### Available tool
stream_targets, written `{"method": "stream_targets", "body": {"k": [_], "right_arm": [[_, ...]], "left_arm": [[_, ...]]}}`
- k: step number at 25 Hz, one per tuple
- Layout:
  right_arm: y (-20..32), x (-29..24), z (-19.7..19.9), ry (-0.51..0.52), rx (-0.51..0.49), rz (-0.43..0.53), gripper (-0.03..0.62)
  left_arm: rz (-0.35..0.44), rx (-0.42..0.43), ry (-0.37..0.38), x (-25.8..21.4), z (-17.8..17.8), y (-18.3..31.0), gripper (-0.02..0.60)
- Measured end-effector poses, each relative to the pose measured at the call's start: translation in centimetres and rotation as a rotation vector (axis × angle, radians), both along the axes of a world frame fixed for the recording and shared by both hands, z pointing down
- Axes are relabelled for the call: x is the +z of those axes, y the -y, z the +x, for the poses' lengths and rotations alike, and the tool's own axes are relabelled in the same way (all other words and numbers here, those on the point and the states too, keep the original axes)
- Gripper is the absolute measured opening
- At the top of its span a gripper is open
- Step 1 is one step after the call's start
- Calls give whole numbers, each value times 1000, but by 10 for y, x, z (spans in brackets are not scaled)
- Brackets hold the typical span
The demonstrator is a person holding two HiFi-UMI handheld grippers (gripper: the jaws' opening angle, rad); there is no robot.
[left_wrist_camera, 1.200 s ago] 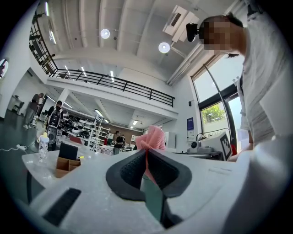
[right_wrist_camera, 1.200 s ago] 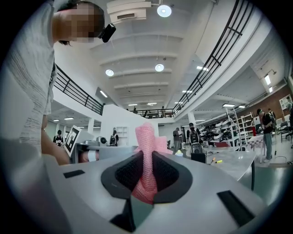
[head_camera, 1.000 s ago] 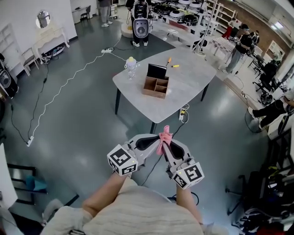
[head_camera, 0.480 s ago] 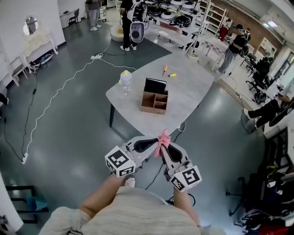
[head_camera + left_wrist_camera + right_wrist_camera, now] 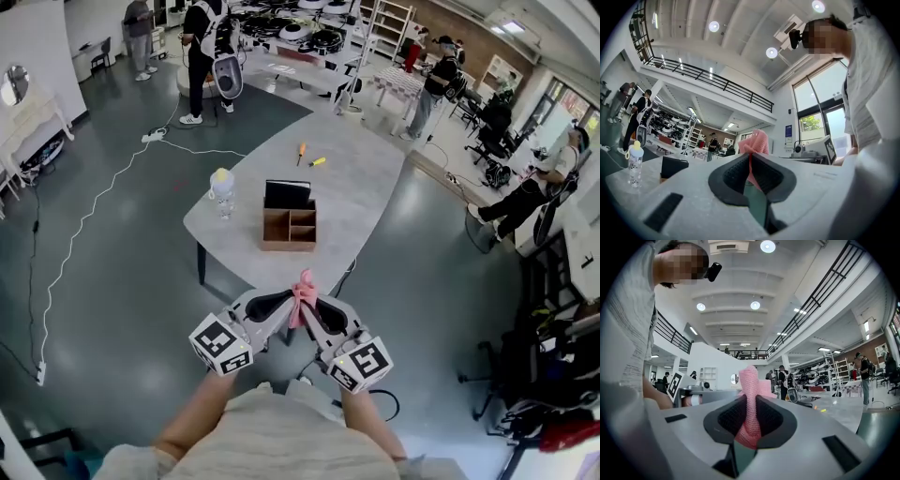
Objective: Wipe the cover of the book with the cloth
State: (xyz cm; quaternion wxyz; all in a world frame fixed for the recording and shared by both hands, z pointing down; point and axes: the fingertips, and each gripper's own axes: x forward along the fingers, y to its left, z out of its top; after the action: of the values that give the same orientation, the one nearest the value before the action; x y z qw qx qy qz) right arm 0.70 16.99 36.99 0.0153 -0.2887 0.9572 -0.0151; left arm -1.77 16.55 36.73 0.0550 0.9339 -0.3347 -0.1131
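Observation:
A pink cloth (image 5: 303, 289) is pinched between both grippers, which meet tip to tip low in the head view, over the floor short of the grey table (image 5: 366, 202). My left gripper (image 5: 292, 304) is shut on the cloth (image 5: 754, 143), and so is my right gripper (image 5: 312, 306), with the cloth (image 5: 750, 380) bunched up above its jaws. The dark-covered book (image 5: 288, 194) stands upright at the back of a wooden divider box (image 5: 289, 228) on the table, well ahead of the grippers. The left gripper view shows the book (image 5: 674, 166) at the lower left.
A clear bottle with a yellow cap (image 5: 221, 192) stands on the table left of the box. Two screwdrivers (image 5: 309, 157) lie at its far side. A white cable (image 5: 89, 220) runs over the floor at the left. People (image 5: 433, 80) stand among shelves and chairs behind.
The table with the box and book has come nearer and slid left in the head view. Both grippers stayed together, shut on the cloth, and moved toward the table.

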Motion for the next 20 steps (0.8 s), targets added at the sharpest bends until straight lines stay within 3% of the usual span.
{"method": "stream_targets", "body": {"k": [10, 16, 20], "right_arm": [[43, 14, 0, -28, -11, -13, 52], [112, 16, 17, -20, -36, -20, 54], [159, 11, 33, -17, -59, -17, 52]], "left_arm": [[-13, 0, -15, 16, 0, 43, 28], [-3, -21, 17, 18, 18, 112, 28], [-28, -54, -2, 13, 32, 159, 28]]}}
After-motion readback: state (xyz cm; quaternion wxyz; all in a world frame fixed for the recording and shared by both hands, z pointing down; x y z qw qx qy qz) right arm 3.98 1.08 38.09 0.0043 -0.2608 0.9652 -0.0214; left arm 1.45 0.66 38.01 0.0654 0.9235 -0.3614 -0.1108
